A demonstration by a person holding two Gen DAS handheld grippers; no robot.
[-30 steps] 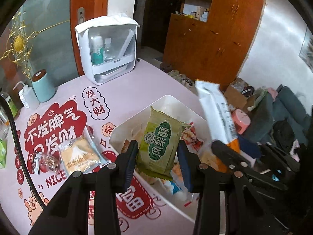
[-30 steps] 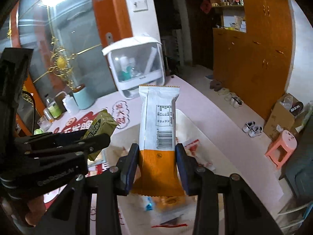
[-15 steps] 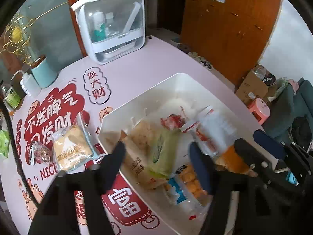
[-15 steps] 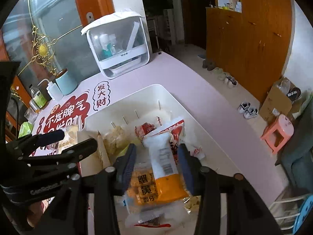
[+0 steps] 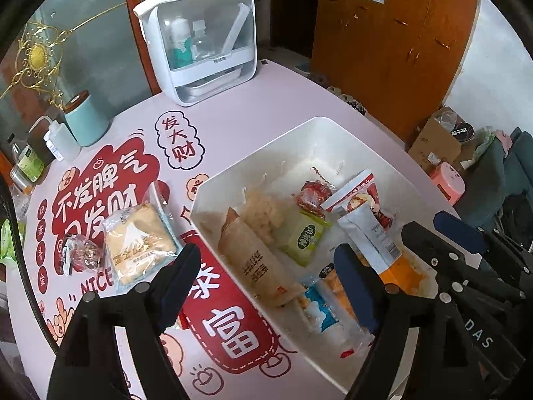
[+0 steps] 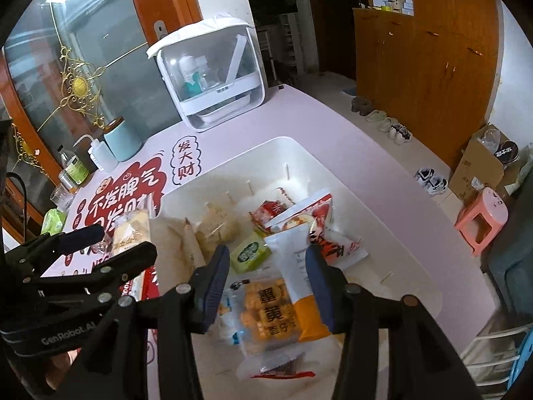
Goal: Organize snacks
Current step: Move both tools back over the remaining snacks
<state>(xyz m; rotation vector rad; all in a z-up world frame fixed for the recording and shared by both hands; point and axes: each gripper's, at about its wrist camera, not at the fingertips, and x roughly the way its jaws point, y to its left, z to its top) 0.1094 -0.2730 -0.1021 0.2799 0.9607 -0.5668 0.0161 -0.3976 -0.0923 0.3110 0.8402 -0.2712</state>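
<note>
Home (wooden cupboards (image 6: 429, 50), shoes (image 6: 399, 131))

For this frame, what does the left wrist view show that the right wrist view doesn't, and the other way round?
Only the left wrist view shows the small clear-wrapped candy on the mat beside the mountain-print pastry packet. Only the right wrist view shows the shoes lined up along the floor and the drinking glass at the table edge. Both show the white bin with the green packet and the white-and-orange packet lying in it, the open left hand-held gripper and the open right hand-held gripper.
</note>
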